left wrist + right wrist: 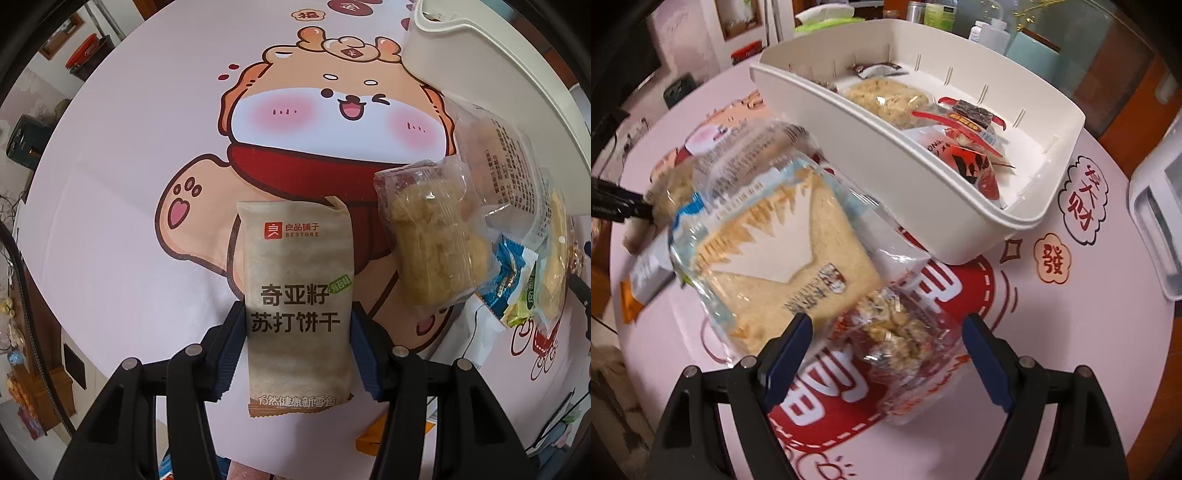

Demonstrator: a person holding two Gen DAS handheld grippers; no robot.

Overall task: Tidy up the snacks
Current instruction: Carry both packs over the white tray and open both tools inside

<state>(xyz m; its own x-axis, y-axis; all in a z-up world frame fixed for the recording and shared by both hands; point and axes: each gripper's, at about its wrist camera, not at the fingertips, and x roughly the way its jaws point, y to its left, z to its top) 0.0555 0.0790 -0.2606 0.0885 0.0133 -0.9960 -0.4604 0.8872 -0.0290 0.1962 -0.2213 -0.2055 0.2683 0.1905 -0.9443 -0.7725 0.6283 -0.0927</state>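
1. Left gripper [299, 325] jaws clamp the cracker packet [299, 295] only at mid-sides, above the desk [110, 184]; it could slip.
2. Right gripper [886, 354] jaws are spread around the nut packet [901, 332]; closing may snag the sandwich bag [768, 251] beside the bin [886, 166].

A lived-in home dining area: a round table under a pink cartoon-dog tablecloth [122, 177], a white plastic storage bin [886, 155] of snacks, bottles and jars [990, 31] on the far shelf, wooden furniture [48, 369] at left.
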